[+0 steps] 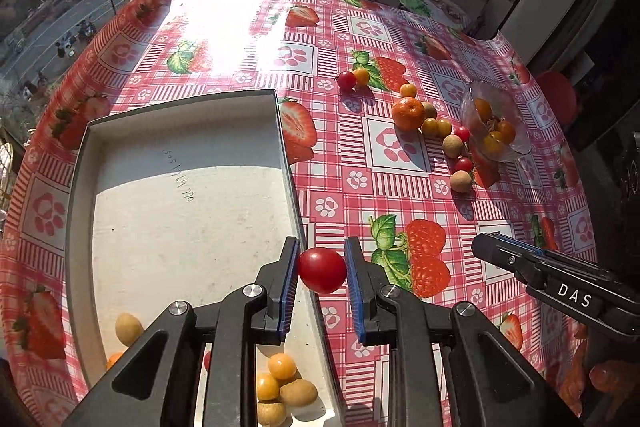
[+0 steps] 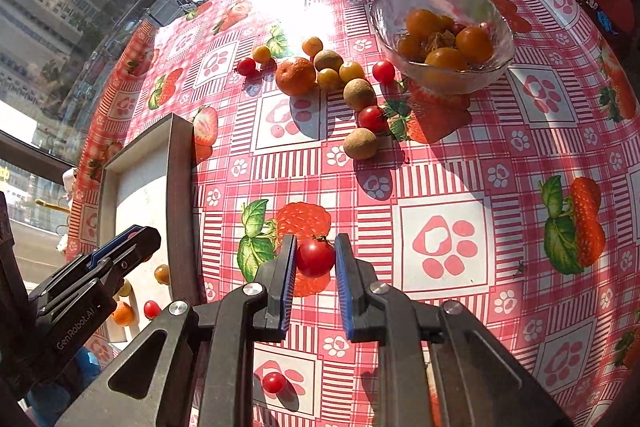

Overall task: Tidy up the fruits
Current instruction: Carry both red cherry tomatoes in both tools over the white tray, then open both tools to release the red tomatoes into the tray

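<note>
The left gripper grips a cherry tomato just above the right wall of the tray, while the right gripper grips another tomato well right of it.

The left claw points forward and down over the counter, its two black fingers ending in blue ribbed pads. The jaws stand narrowly apart with a cherry tomato between them; the left pad touches it, and whether the right pad does cannot be told. Seen from the right wrist camera, this claw comes in from the lower left, tilted upward.

The right claw also points forward and down, with its blue pads a little apart around a second tomato; a thin gap shows on the right side. From the left wrist camera, the right claw enters from the right edge, its fingertips aimed leftward.
</note>
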Demonstrator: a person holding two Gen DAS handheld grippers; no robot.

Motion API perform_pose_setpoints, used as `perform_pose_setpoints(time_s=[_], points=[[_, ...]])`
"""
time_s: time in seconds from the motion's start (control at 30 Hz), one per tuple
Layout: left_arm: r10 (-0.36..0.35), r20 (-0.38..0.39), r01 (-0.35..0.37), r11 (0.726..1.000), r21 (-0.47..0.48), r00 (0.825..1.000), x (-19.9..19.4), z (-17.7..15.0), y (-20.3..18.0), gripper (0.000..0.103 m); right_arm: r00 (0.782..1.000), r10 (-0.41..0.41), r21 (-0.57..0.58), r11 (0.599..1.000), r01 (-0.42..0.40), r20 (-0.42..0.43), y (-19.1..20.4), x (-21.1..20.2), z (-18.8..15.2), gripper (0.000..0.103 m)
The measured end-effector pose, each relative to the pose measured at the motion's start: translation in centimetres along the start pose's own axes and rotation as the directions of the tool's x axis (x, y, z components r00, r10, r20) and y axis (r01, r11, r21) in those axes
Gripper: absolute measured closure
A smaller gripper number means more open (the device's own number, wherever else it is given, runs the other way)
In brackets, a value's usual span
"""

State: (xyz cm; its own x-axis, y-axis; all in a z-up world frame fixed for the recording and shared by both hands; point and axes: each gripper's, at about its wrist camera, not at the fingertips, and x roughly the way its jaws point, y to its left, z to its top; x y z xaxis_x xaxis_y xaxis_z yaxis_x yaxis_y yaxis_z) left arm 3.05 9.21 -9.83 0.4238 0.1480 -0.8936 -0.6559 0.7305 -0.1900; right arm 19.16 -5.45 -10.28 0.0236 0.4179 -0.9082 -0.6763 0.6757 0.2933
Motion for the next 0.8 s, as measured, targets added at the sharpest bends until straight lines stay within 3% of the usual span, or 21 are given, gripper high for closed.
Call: perform_pose_setpoints(time_s=[0.53,0.8], points=[[0.167,-0.020,-0.168,0.981,-0.101,0.986,0.8,-1.1,9.7,0.079,0.992,0.098,-0.179,0.978,-0.110,-0.076,12.4,4.7,0.1,0.083],[0.211,-0.064,-0.217,0.971,-0.105,0.975,2.9,-1.2,12.0,0.079,0.989,0.090,-0.227,0.967,-0.116,-0.121,15.8,7.9,0.1,0.083]])
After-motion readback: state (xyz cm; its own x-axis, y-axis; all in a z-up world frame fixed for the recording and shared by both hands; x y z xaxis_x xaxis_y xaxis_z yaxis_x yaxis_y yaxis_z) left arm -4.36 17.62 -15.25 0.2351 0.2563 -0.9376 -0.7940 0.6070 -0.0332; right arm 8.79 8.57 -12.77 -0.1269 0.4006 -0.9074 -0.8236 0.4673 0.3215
